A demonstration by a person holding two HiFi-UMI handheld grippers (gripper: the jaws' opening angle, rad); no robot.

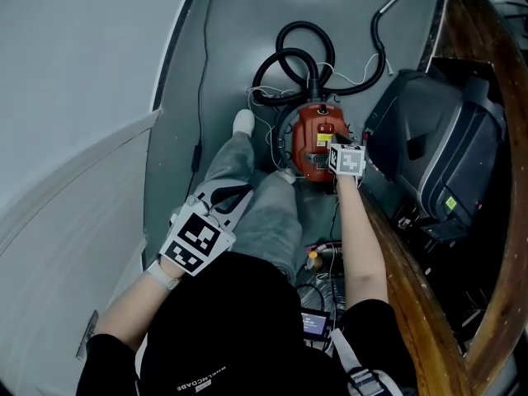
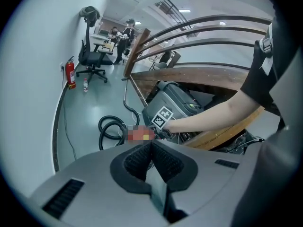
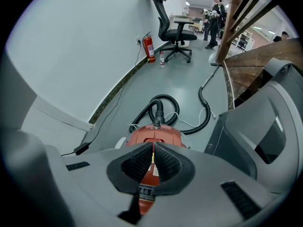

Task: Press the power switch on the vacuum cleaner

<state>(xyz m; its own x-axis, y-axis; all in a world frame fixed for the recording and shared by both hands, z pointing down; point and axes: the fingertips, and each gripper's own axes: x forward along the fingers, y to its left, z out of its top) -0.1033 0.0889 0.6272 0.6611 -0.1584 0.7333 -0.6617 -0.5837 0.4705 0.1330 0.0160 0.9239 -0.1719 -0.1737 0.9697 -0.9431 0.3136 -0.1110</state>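
A person kneels on a grey floor (image 1: pixel 239 23) in a narrow space between a pale wall and a curved wooden rail. The red vacuum cleaner (image 1: pixel 320 137) sits on the floor just ahead of their knee, with its black hose (image 1: pixel 290 54) coiled behind it and a large grey machine (image 1: pixel 437 130) close on its right.

The right hand-held gripper (image 3: pixel 152 161) reaches out over the top of the vacuum cleaner. Its jaws are clenched to a thin slit with nothing between them. The left hand-held gripper (image 2: pixel 151 159) rests back over the person's thigh, well apart from the vacuum cleaner, also clenched and empty.

The step in hand appears to be lining up the right jaw tips above the switch. The switch itself is hard to pick out on the red body. The next move likely calls for a short, straight push downward with the closed tips, without sliding off onto the casing.
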